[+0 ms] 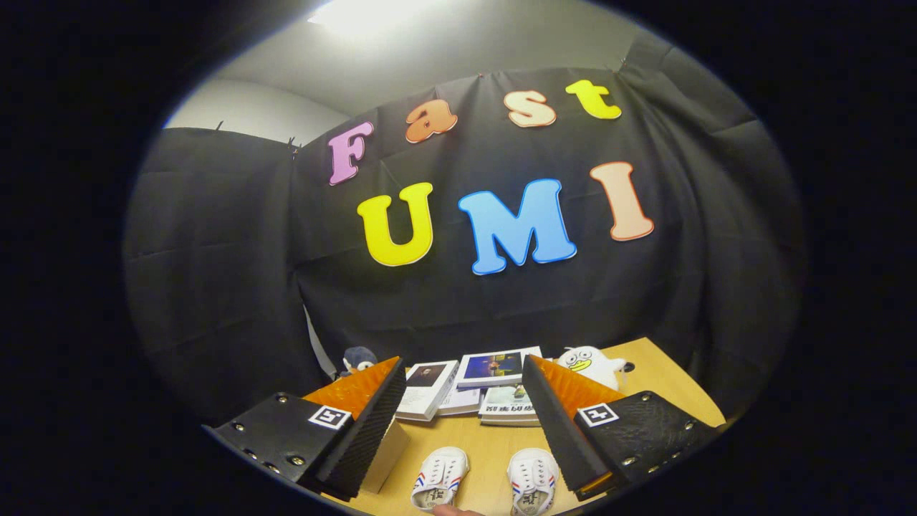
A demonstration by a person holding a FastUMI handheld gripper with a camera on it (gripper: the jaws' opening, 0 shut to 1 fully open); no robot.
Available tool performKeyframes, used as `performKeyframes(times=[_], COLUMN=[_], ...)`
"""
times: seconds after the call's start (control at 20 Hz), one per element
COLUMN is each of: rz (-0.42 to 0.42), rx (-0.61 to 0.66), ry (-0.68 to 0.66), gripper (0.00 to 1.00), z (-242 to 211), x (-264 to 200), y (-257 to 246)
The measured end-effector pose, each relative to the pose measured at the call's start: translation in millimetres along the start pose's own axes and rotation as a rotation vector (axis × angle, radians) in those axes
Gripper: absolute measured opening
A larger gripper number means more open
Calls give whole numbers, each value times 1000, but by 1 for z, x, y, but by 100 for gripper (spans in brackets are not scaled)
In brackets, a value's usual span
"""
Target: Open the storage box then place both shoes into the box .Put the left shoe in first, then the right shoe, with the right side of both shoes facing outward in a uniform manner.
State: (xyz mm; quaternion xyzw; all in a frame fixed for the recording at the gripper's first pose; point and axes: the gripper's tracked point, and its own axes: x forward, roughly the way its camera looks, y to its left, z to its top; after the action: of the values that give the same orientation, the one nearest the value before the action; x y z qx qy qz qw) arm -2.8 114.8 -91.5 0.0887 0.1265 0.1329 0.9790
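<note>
The gripper (462, 387) hangs above the table (494, 448) with its jaws wide open and nothing between them. Each finger is black with an orange side and a small square tag on top.

Two little white shoes sit on the table, side by side, with a small gap between them. Both shoes lie in the space between the two fingers, close to the gripper. The left shoe (439, 479) has red and blue stripes on its side. The right shoe (533, 481) lies just beside the inner edge of the right finger. Both have white laces. A fingertip (451, 510) pokes in near the left shoe, at its near end.

A tan box (383, 453) sits on the table to the left of the left shoe. The left finger covers most of it, so I cannot tell if it is open or closed.

Past the shoes, farther along the table, lie some books (473, 390) in a bunch. They are flat on the table, near its back edge.

A white duck toy (591, 365) sits to the right of the books. A dark blue plush toy (357, 358) peeks up to the left of the books, behind the left finger.
</note>
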Motion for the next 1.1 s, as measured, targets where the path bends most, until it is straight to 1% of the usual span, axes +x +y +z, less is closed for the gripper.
performKeyframes(times=[0.15,0.4,0.7,0.85,0.95,1.1], rz=[32,171,285,311,343,420], rx=[42,129,234,289,339,417], ry=[73,247,475,563,614,688], gripper=[99,99,99,97,97,97], z=[-23,-76,-151,-184,-202,-221], x=[16,42,71,79,83,85], y=[9,46,87,99,109,132])
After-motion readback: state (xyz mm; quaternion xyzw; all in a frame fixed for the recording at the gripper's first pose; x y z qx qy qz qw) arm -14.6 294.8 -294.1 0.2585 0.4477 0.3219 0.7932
